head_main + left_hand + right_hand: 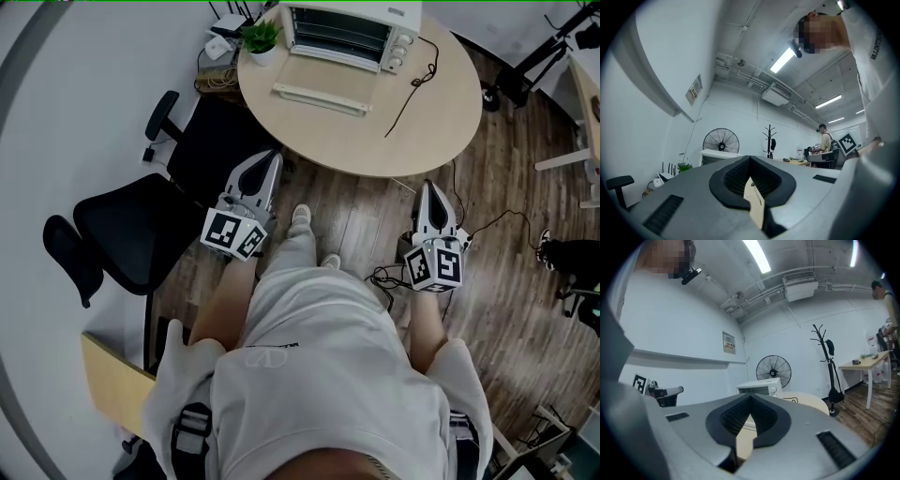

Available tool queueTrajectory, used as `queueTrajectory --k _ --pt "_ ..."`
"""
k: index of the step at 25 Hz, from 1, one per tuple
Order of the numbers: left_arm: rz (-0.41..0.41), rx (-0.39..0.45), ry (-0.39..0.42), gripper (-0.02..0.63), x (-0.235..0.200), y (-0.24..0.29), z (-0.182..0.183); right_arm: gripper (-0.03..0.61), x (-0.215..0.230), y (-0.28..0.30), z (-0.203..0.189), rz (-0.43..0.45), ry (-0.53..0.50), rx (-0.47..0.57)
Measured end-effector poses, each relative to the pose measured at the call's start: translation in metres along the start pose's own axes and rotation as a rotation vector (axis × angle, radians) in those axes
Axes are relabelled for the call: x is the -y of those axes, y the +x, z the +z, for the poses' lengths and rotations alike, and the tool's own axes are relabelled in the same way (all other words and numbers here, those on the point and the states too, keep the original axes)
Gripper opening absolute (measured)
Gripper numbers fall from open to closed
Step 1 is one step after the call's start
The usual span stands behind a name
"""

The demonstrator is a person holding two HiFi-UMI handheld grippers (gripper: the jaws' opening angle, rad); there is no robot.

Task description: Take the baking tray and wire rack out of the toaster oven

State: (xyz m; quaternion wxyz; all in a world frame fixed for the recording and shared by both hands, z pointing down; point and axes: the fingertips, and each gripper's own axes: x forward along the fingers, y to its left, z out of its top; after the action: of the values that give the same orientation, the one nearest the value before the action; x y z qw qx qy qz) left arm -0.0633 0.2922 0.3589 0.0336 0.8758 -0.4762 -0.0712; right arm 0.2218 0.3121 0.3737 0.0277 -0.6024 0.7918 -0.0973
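Nearest to you, both tools hang low beside your legs, short of the counter's near edge and above the wood floor (506, 281). The left tool (269, 161) has its jaws together with nothing between them, and the right tool (429, 187) is likewise closed and empty. Both point level toward the counter (450, 131), a round top. A black office chair (117, 234) stands just off your left side, below the counter's left edge. On the counter, the oven door (323, 80) lies dropped open toward you, its handle (319, 98) lying nearest you, about midway across the top. A black cord (412, 89) trails over the surface to the right of the door. The toaster oven (352, 28) stands at the far edge, and a small potted plant (261, 39) sits at its left. The baking tray and wire rack are inside the open cavity. Rack bars (337, 36) show there faintly, but the tray cannot be told apart from them. The step in hand reads as the approach, since nothing is grasped yet. The next move likely calls for you to raise a tool over the open door and part its jaws. Then clamp the front lip of whichever piece sits foremost and draw it out level, clear of the cord.
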Motion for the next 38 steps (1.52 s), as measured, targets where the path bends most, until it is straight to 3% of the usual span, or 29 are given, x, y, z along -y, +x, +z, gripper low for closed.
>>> queueTrajectory --k 9,25,38 --pt "-0.06 0.006 -0.023 0.002 -0.04 0.05 -0.002 -0.003 -0.009 0.058 -0.004 -0.013 0.005 -0.029" --pt "-0.172 -0.021 -0.108 0.002 -0.143 0.143 -0.022 -0.003 -0.054 0.212 -0.015 0.01 0.039 -0.078" --pt "-0.239 -0.073 -0.15 0.002 -0.165 0.186 -0.047 -0.003 -0.064 0.269 -0.031 0.006 0.052 -0.105"
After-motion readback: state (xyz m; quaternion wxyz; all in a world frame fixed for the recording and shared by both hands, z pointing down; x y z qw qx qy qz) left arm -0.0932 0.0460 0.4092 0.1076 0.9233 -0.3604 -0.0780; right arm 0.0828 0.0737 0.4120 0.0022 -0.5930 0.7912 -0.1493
